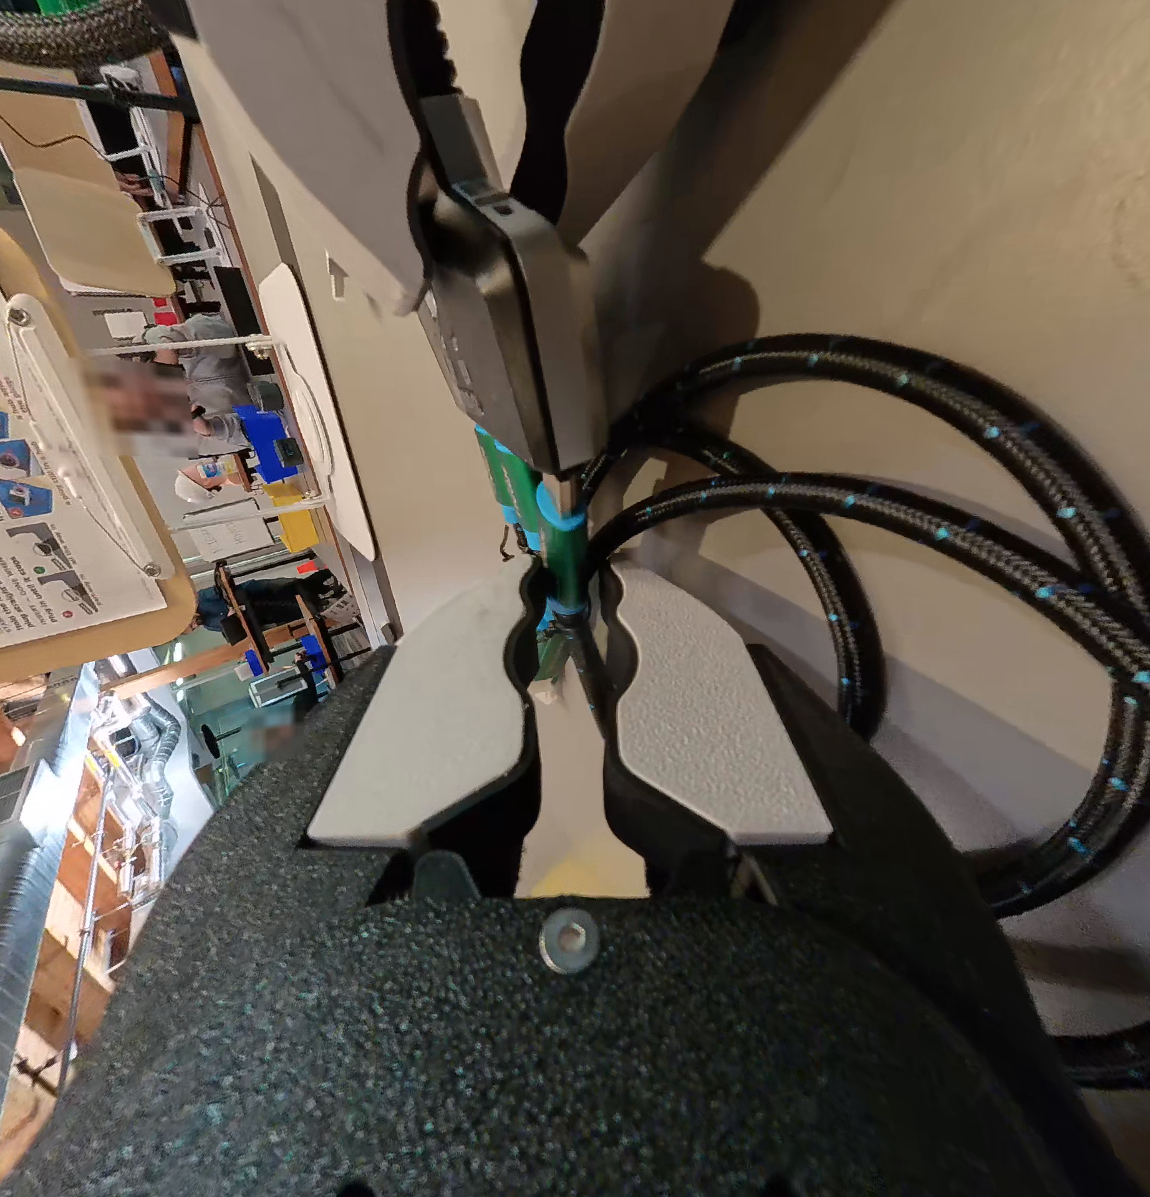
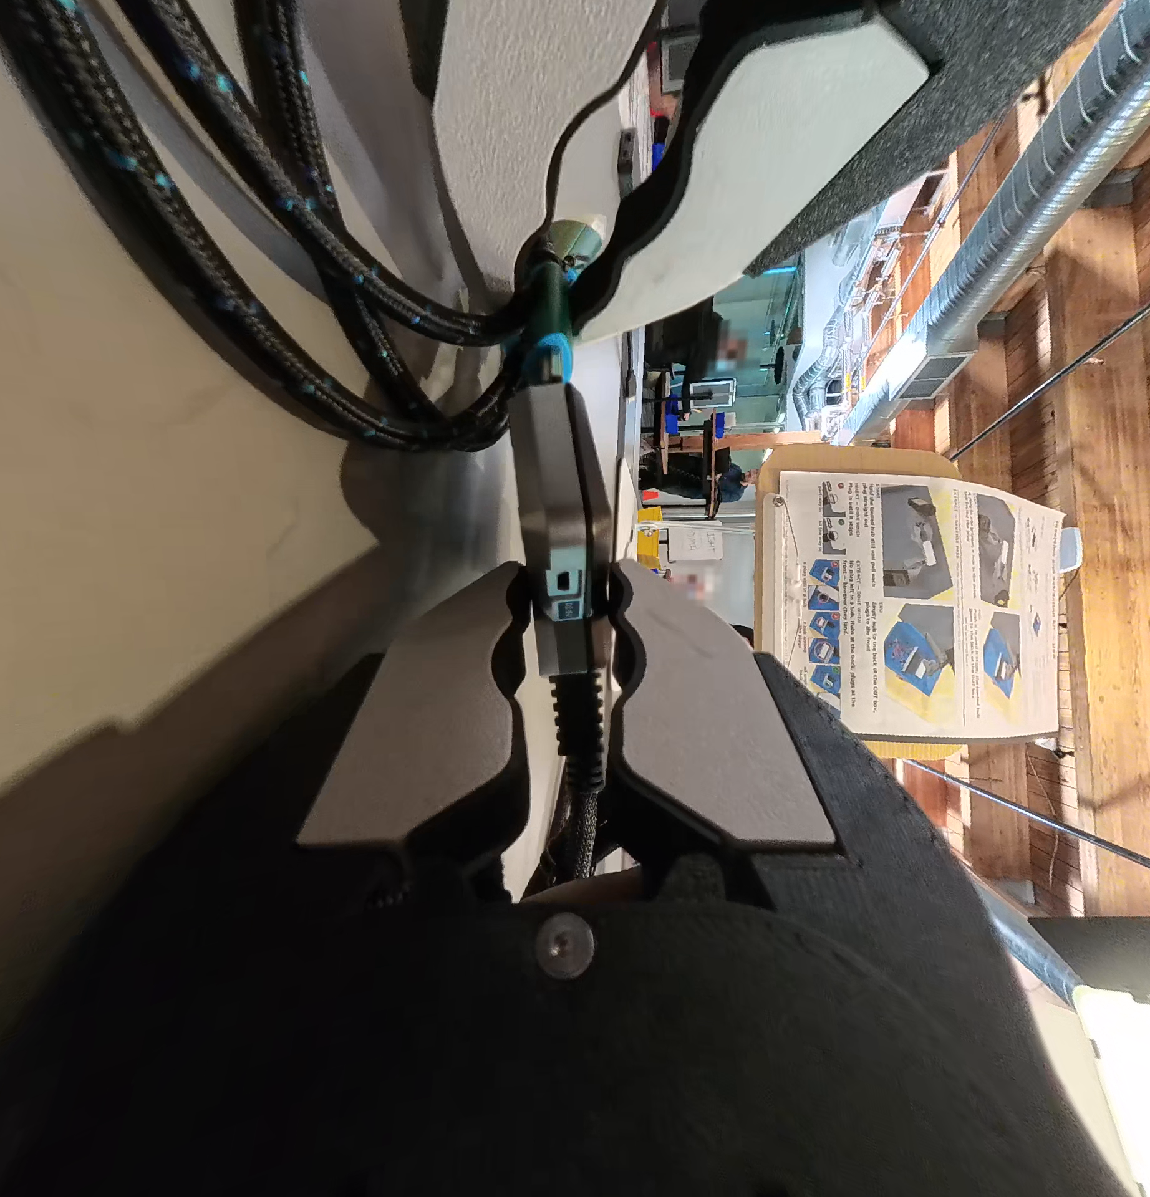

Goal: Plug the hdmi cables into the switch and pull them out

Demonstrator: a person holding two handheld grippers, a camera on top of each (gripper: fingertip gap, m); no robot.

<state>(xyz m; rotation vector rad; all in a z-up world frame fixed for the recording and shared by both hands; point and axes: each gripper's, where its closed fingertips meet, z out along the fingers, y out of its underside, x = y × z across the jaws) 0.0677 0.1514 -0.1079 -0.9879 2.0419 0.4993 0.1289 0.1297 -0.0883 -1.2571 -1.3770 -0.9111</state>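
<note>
Two grippers are facing each other over a pale table [image 1: 948, 194], and between them are sitting one grey hub [image 1: 514, 337] and at least two green plugs with blue collars.

The right gripper [image 2: 566, 622] is closing its pads on the hub [image 2: 559, 518], one pad on each flat face, near the end where a ribbed black lead [image 2: 582, 725] is leaving it. The hub's long axis is running straight away from this gripper, its far end pointing at the left gripper.

The left gripper [image 1: 569, 602] is standing narrowly open around a green plug [image 1: 563, 557]; its wavy black pads [image 1: 527, 609] are sitting against the plug's sides, gripping it. The plug's long axis is lining up with the hub's, its metal tip pointing into the hub's near end. A second green plug [image 1: 504, 479] is sitting just beside the first, also at the hub's end. In the right wrist view the same plug [image 2: 550, 304] is showing between the left gripper's fingers [image 2: 754, 162].

Black braided cables [image 1: 948, 518] flecked with blue are looping over the table beside the plugs; their exact count is hard to tell, though several strands are crossing.

An instruction sheet [image 2: 916, 609] is hanging on a tan board [image 2: 851, 463]. Blue and yellow bins [image 1: 261, 434] are sitting far behind; their contents cannot be made out.
</note>
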